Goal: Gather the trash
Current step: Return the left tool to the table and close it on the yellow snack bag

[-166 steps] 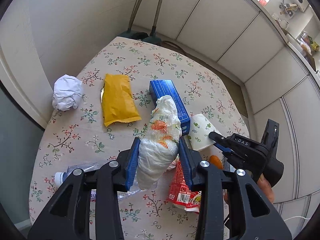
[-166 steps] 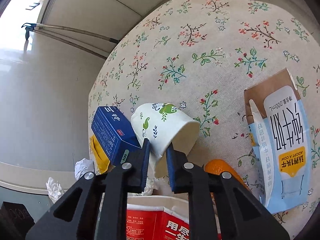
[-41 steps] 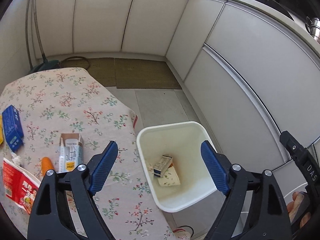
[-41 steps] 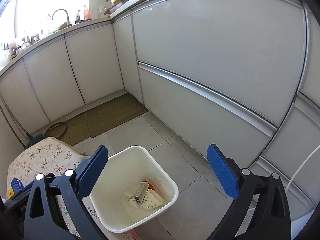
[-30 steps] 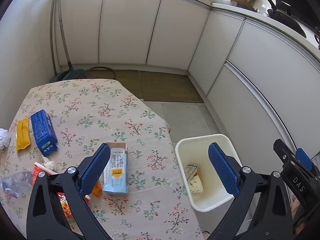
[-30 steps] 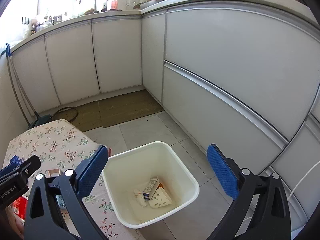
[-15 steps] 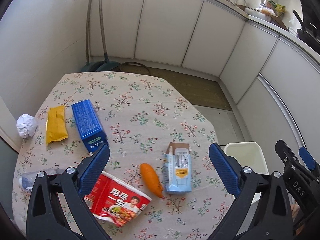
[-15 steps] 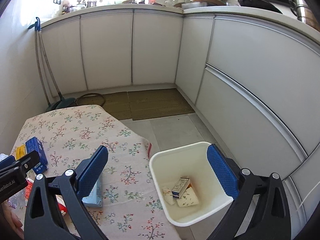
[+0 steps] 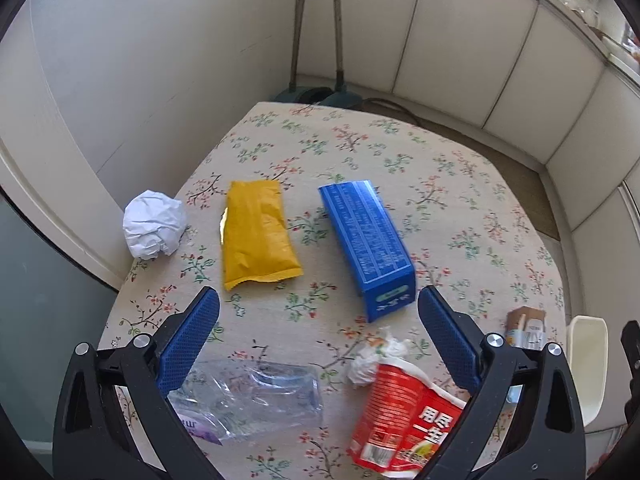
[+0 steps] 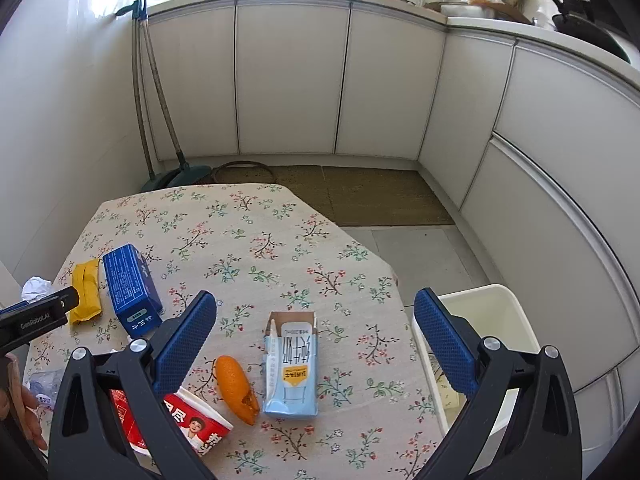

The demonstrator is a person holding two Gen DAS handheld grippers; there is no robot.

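The left gripper [image 9: 318, 336] and the right gripper [image 10: 315, 334] both hang above the flowered surface [image 10: 256, 240] with jaws wide apart and nothing between them. On the surface lie a crumpled white paper ball [image 9: 153, 224], a yellow packet [image 9: 256, 234], a blue box [image 9: 368, 240], a clear plastic bottle [image 9: 256, 398] on its side, a red noodle cup [image 9: 404, 420] tipped over with a white tissue [image 9: 376, 356] at its mouth, an orange peel [image 10: 235, 388] and a light blue milk carton [image 10: 291, 368] lying flat. The white bin [image 10: 486, 328] stands on the floor just beside the surface's right edge; its inside is mostly hidden behind the right gripper, so I cannot tell what it holds.
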